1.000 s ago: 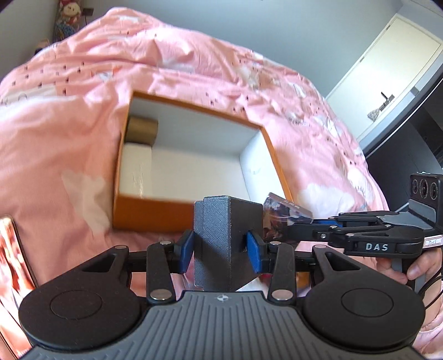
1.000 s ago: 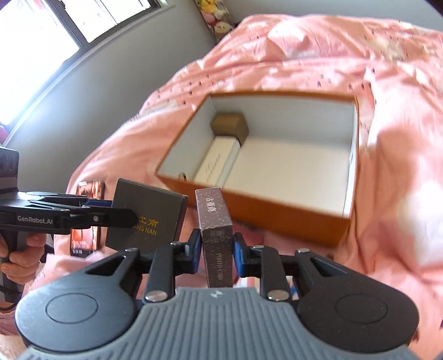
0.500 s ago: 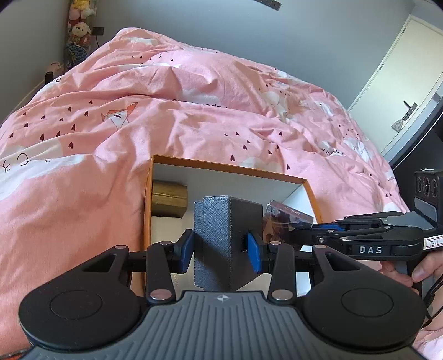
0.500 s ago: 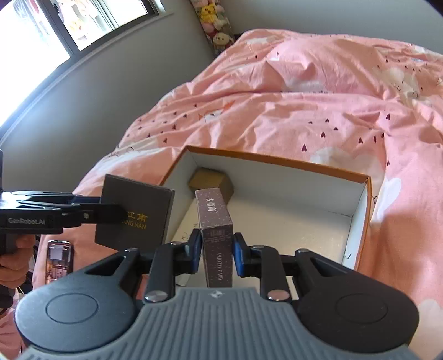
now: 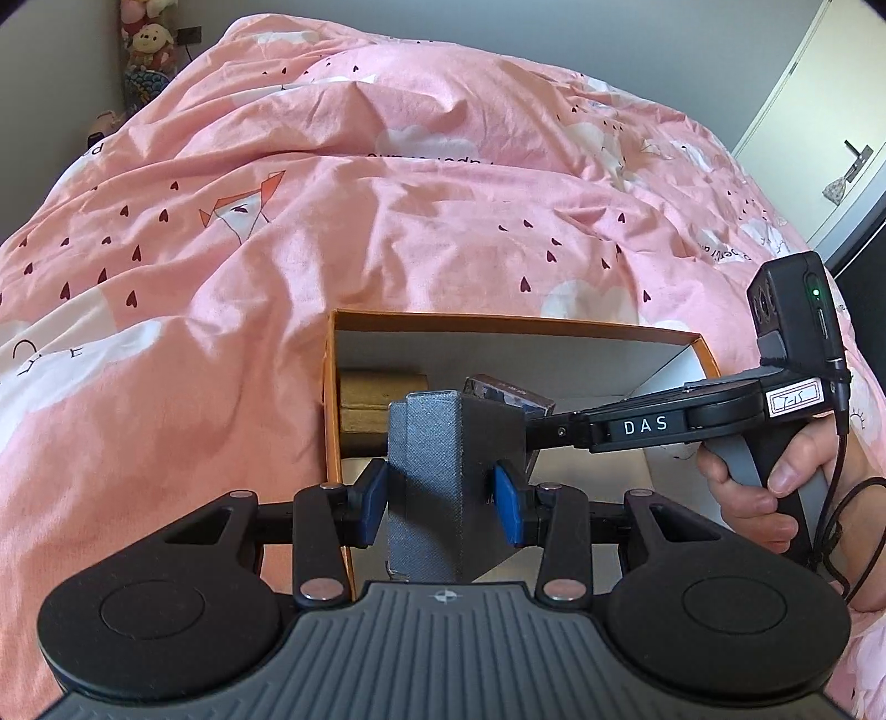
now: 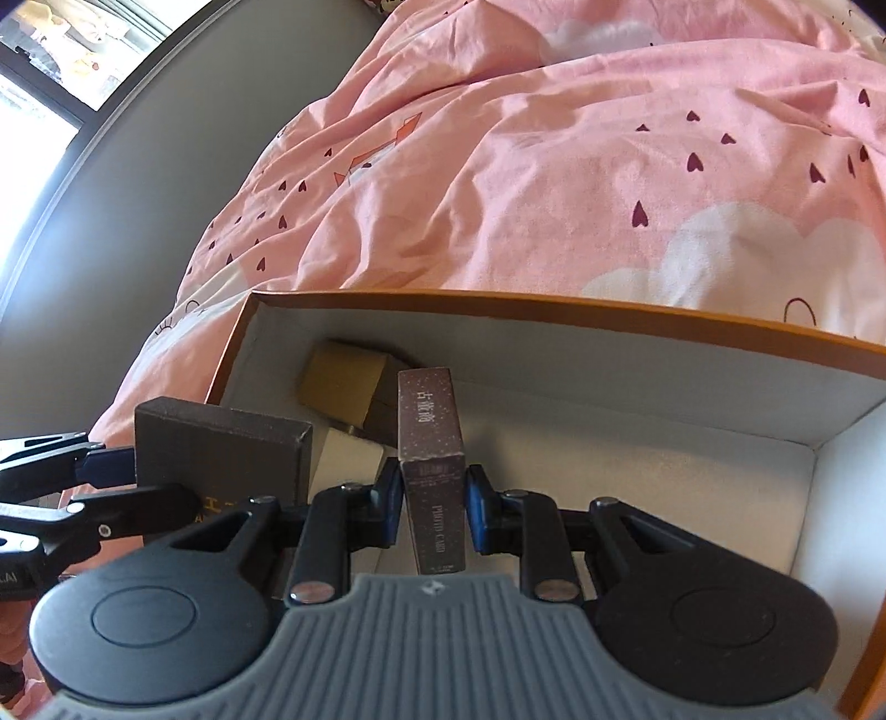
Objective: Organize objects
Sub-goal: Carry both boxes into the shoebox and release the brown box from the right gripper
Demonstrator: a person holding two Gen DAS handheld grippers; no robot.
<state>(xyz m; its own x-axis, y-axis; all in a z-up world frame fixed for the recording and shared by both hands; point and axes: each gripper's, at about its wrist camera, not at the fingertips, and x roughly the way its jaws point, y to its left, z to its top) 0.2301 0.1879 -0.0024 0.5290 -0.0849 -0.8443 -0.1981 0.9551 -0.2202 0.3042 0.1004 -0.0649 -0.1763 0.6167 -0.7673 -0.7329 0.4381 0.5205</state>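
An orange box [image 6: 609, 318] with white inner walls lies open on the bed. In its far left corner sits a small tan carton [image 6: 346, 379], with a flat white box [image 6: 346, 457] just in front of it; the rest of the white floor that shows is bare.

The bed is covered by a pink quilt [image 5: 387, 221] printed with dark hearts and white clouds. Stuffed toys [image 5: 147, 39] stand in the corner at the far left of the left wrist view, a white door [image 5: 830, 111] at the far right. A bright window [image 6: 33, 83] fills the upper left of the right wrist view, beside a grey wall.

The left gripper [image 5: 440, 498] is clamped on a dark grey box [image 5: 437, 471] with a woven-textured edge, held upright over the box's near left edge. The right gripper [image 6: 432, 509] is closed on a slim brown card pack [image 6: 434, 476], its blue pads pressing both narrow sides, with the pack standing upright inside the orange box, just right of the tan carton. A hand [image 5: 775, 487] grips the right gripper's handle.
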